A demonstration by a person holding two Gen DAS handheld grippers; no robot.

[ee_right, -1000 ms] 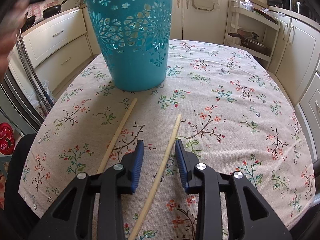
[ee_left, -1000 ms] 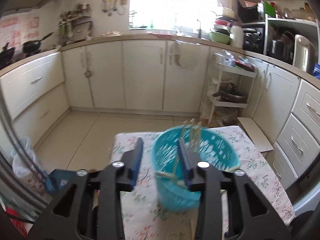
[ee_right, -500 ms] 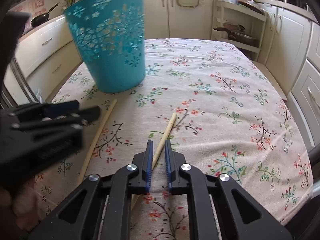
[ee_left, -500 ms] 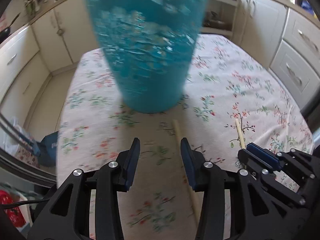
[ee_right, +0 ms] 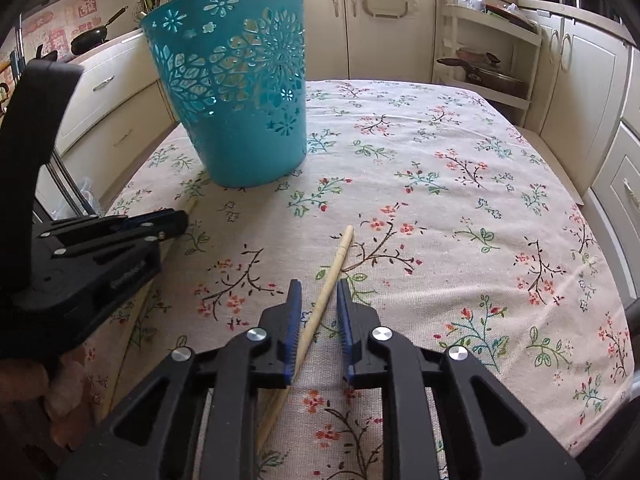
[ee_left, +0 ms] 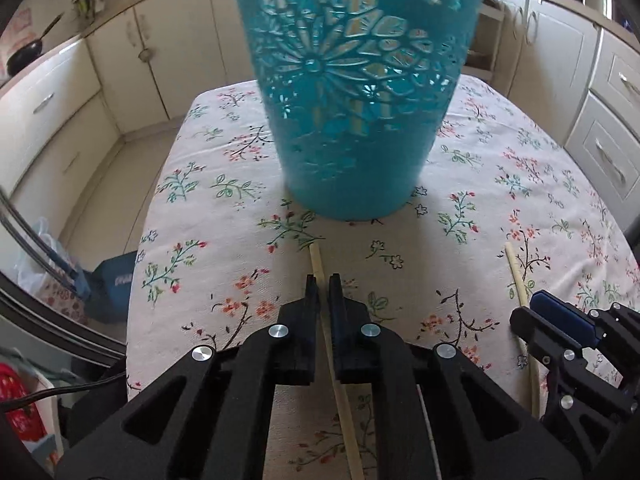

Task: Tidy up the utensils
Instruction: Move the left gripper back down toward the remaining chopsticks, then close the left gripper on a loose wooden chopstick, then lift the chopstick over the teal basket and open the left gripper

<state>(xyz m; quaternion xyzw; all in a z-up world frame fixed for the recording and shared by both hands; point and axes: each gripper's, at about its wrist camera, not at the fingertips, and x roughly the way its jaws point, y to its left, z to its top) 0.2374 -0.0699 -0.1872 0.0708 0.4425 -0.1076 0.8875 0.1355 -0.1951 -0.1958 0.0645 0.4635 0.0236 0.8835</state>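
On the floral bench [ee_left: 192, 208], the left gripper [ee_left: 323, 280] pinches one chopstick [ee_left: 318, 258], its long axis pointing toward the teal basket [ee_left: 352, 120]. Rightward, the right gripper [ee_right: 318, 286] straddles the second chopstick [ee_right: 340, 256], jaws opening, pads apart.

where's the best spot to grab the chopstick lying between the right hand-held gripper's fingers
Grip the chopstick across its thin shaft, short of the far tip, coming from above. It lies flat on the tablecloth, running along the right hand-held gripper, whose opening jaws straddle it.
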